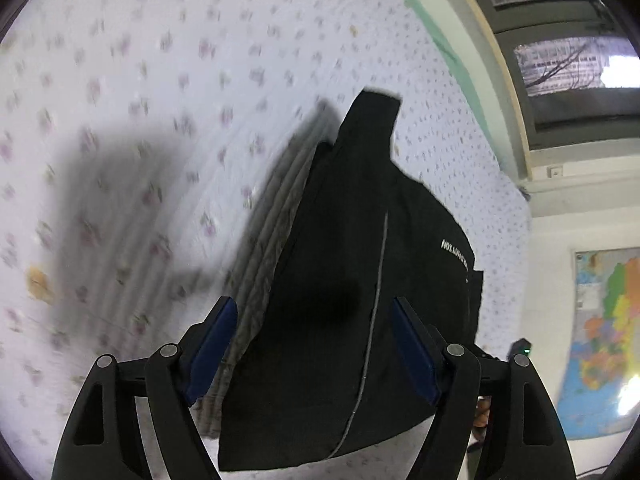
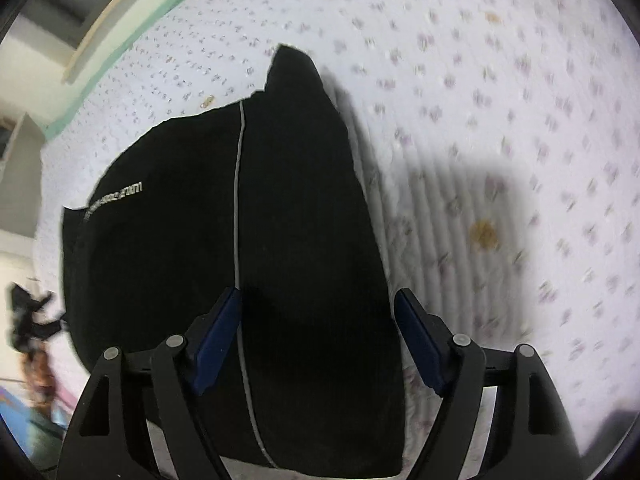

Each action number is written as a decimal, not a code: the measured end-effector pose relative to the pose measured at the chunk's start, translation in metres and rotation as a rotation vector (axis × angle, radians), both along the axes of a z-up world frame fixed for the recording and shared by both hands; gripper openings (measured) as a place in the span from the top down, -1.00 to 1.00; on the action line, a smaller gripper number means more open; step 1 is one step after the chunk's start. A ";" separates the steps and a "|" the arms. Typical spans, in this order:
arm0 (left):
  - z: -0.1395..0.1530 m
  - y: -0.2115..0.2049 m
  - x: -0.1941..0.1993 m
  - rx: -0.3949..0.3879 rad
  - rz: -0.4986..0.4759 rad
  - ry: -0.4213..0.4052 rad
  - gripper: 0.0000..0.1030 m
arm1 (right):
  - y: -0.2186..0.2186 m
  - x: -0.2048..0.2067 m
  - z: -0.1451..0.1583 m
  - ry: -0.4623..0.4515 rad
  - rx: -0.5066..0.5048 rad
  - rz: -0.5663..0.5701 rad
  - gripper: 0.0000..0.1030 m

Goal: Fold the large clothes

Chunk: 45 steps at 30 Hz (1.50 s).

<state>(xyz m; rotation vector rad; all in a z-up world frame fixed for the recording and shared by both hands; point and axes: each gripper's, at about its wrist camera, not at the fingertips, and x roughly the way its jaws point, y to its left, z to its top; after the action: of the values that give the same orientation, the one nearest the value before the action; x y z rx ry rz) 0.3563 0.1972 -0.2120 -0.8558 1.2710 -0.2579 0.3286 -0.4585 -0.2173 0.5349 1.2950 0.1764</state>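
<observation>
A black garment with a thin grey seam line and small white lettering lies folded on a floral bed sheet. It also shows in the right wrist view. My left gripper is open, its blue pads spread on either side of the garment's near end, above it. My right gripper is open too, its blue pads straddling the near part of the garment. Neither holds any cloth.
The white sheet with small purple flowers covers the whole bed. A green bed edge and a window lie at the far right of the left view. A coloured map hangs on the wall.
</observation>
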 end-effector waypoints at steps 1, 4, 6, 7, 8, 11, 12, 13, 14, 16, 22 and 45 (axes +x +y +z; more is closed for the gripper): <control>-0.007 -0.002 0.001 -0.024 -0.007 0.007 -0.53 | -0.002 0.000 -0.001 -0.003 0.017 -0.003 -0.57; -0.020 -0.011 0.006 -0.063 -0.023 0.015 -0.53 | -0.006 0.004 -0.004 -0.005 0.049 0.002 -0.58; -0.027 -0.018 0.012 -0.087 -0.038 0.015 -0.53 | -0.005 0.010 -0.009 0.002 0.078 0.017 -0.59; -0.029 -0.020 0.014 -0.090 -0.046 0.018 -0.53 | -0.005 0.013 -0.010 0.005 0.080 0.023 -0.59; -0.032 -0.024 0.016 -0.089 -0.059 0.025 -0.53 | -0.004 0.015 -0.014 0.009 0.083 0.034 -0.63; -0.044 -0.038 0.022 -0.092 -0.096 0.051 -0.53 | -0.002 0.020 -0.030 0.034 0.114 0.053 -0.70; -0.048 -0.042 0.024 -0.097 -0.109 0.063 -0.53 | 0.000 0.027 -0.036 0.045 0.138 0.056 -0.71; -0.052 -0.047 0.026 -0.100 -0.120 0.070 -0.53 | 0.002 0.029 -0.041 0.049 0.170 0.060 -0.71; -0.056 -0.052 0.028 -0.103 -0.133 0.077 -0.53 | 0.003 0.031 -0.044 0.051 0.194 0.068 -0.72; -0.061 -0.059 0.031 -0.122 -0.146 0.081 -0.53 | 0.008 0.034 -0.051 0.055 0.215 0.079 -0.77; -0.063 -0.070 0.036 -0.117 -0.137 0.069 -0.51 | 0.005 0.039 -0.055 0.035 0.258 0.087 -0.73; 0.121 -0.105 -0.085 -0.117 -0.211 -0.307 0.29 | 0.009 -0.077 0.114 -0.278 0.142 0.214 0.22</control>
<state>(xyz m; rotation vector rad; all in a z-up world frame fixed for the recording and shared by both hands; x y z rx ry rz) 0.2715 0.0919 -0.0915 -0.7473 1.0639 -0.6134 0.2513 -0.4499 -0.1033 0.4727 1.0702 0.5071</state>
